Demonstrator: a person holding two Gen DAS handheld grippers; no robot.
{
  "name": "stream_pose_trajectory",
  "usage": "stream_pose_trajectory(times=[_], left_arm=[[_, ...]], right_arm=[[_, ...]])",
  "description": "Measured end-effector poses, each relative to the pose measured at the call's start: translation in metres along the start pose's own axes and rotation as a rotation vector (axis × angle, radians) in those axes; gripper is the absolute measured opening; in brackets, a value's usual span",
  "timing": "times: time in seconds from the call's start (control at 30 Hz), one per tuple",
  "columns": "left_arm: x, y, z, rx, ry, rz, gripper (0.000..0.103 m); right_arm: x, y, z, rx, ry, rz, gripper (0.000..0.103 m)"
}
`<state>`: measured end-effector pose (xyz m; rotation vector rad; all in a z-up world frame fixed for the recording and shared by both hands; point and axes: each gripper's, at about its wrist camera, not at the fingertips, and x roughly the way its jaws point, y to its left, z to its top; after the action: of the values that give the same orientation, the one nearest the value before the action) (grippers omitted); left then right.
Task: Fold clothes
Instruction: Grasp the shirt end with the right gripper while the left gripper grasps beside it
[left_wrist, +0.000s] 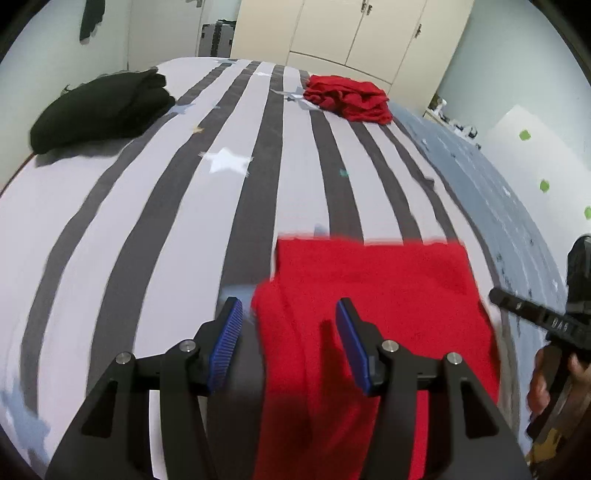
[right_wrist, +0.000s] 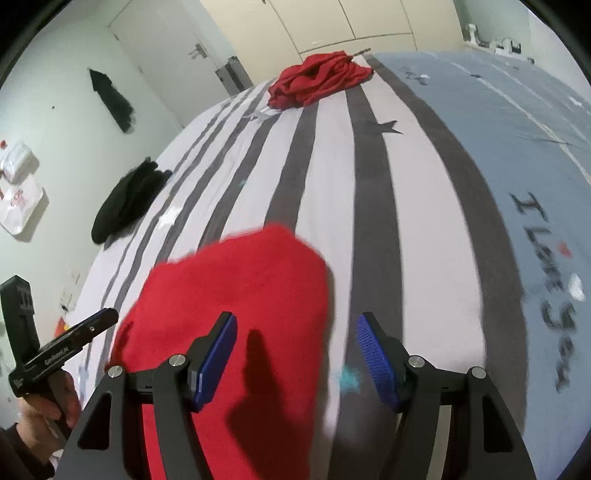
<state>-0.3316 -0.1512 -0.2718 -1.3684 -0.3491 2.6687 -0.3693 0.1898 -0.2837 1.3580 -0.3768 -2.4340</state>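
Observation:
A folded red garment (left_wrist: 373, 302) lies flat at the near edge of the striped bed (left_wrist: 177, 229); it shows too in the right wrist view as the red garment (right_wrist: 236, 295). My left gripper (left_wrist: 290, 314) hangs open just above its left part, nothing between the blue pads. My right gripper (right_wrist: 297, 328) is open over the garment's right edge, holding nothing. A crumpled red garment (left_wrist: 347, 96) lies at the far end of the bed, the same crumpled pile (right_wrist: 316, 79) seen from the right. A black garment (left_wrist: 99, 109) rests at the far left.
Cream wardrobe doors (left_wrist: 351, 29) stand beyond the bed. A blue printed cover (right_wrist: 517, 155) takes the bed's right side. The black garment (right_wrist: 125, 199) lies near the bed's left edge. A hand (right_wrist: 44, 413) holds the other gripper at lower left. A wall with green marks (left_wrist: 535, 162) is right.

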Motion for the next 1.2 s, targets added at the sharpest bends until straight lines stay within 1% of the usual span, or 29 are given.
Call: stream_pose_trajectory(times=[0.03,0.13,0.23,0.3,0.43,0.57,0.6,0.67,0.7,0.73,0.77,0.8,0.83,0.87,0.97,1.1,1.2], left_arm=[[0.007,0.0,0.004,-0.003,0.006,0.012,0.058],[0.027,0.004,0.005,-0.01,0.063,0.039,0.058],[0.048,0.004,0.004,0.005,0.117,0.022,0.059],[0.052,0.002,0.005,0.035,0.112,0.025,0.059],[0.057,0.001,0.012,0.022,0.12,-0.021,0.059],[0.07,-0.004,0.015,0.036,0.163,-0.051,0.059],[0.073,-0.006,0.016,0.041,0.174,-0.058,0.058],[0.075,-0.01,0.016,0.068,0.183,-0.072,0.048],[0.076,-0.013,0.016,0.081,0.185,-0.086,0.039],[0.075,-0.014,0.017,0.083,0.177,-0.085,0.032],[0.074,-0.016,0.018,0.083,0.168,-0.082,0.026],[0.073,-0.017,0.019,0.083,0.16,-0.079,0.02],[0.072,-0.018,0.02,0.083,0.151,-0.076,0.017],[0.072,-0.02,0.022,0.083,0.142,-0.073,0.016],[0.068,-0.023,0.028,0.081,0.111,-0.061,0.014],[0.058,-0.024,0.059,0.079,0.05,-0.054,0.014],[0.058,-0.028,0.096,0.1,0.0,-0.039,0.014]], right_arm=[[0.008,0.0,0.005,0.0,0.015,-0.004,0.064],[0.033,-0.001,0.017,-0.01,0.065,-0.014,0.063],[0.045,-0.003,0.017,-0.021,0.088,-0.003,0.064],[0.048,-0.006,0.016,-0.014,0.102,0.015,0.064],[0.058,-0.007,0.021,-0.011,0.15,0.073,0.064],[0.068,-0.002,0.023,-0.029,0.187,0.098,0.065],[0.071,-0.001,0.023,-0.025,0.196,0.102,0.065],[0.073,0.001,0.023,-0.032,0.198,0.109,0.064],[0.074,0.002,0.022,-0.041,0.199,0.11,0.063],[0.075,0.004,0.022,-0.057,0.201,0.116,0.058],[0.075,0.004,0.023,-0.063,0.201,0.119,0.052],[0.075,0.004,0.023,-0.071,0.196,0.127,0.049],[0.074,0.004,0.024,-0.078,0.19,0.136,0.043],[0.072,0.004,0.026,-0.074,0.187,0.14,0.039],[0.066,0.007,0.032,-0.085,0.178,0.139,0.03],[0.054,0.012,0.054,-0.093,0.134,0.153,0.027],[0.05,0.014,0.087,-0.086,0.075,0.155,0.027]])
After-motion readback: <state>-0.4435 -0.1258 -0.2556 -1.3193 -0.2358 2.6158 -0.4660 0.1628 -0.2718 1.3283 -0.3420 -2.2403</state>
